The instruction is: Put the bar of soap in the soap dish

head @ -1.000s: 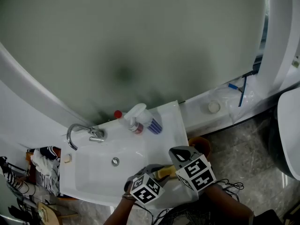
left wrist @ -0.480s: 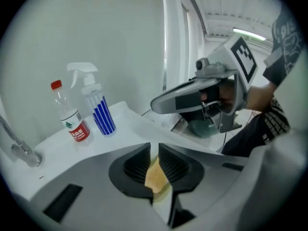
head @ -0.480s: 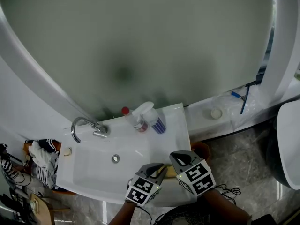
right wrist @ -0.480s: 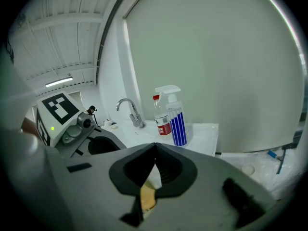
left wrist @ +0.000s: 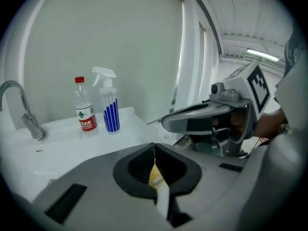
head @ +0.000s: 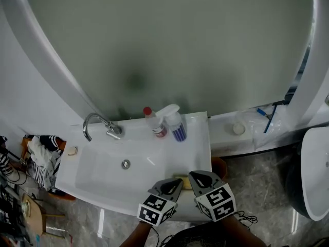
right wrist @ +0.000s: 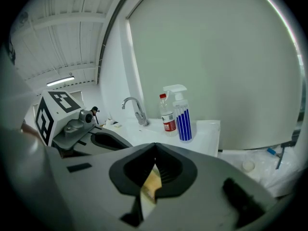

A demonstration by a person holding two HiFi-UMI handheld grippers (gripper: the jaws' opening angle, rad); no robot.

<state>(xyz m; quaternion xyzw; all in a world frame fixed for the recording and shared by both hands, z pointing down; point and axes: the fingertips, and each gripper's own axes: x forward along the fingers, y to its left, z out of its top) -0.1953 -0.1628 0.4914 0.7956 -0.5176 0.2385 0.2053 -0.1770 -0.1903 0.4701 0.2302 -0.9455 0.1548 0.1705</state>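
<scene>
1. Jaws of the left claw (left wrist: 154, 150) have just closed and meet tip to tip with nothing clamped between them. A sliver of yellow shows through the slit beneath the tips.
2. Jaws of the right claw (right wrist: 155, 150) likewise stand together at the tips and grip nothing, with a similar yellow sliver in the slit below.
3. Both claws hover side by side over the near right corner of the white counter (head: 198, 138). They are to the right of the drain (head: 126, 164) and nearer the person than it, with their tips angled towards each other.
4. The yellow bar of soap (head: 181, 181) lies on the counter just ahead of the two tips and between them, right of the drain and well apart from it. Whether either tip touches it cannot be told.
5. Beyond the drain and to its right, a clear bottle (head: 156, 125) with a red cap and a blue-and-white spray bottle (head: 176, 125) stand upright just beside each other at the counter's back edge.
6. Beyond the drain and to its left, the curved chrome faucet (head: 96, 123) rises from the counter.
7. Left of the drain, at the counter's edge, sits a small pale object (head: 72, 151), too small to identify.
8. Farther left of the drain, off the counter, lies a heap of dark and white cloth (head: 43, 156).
</scene>
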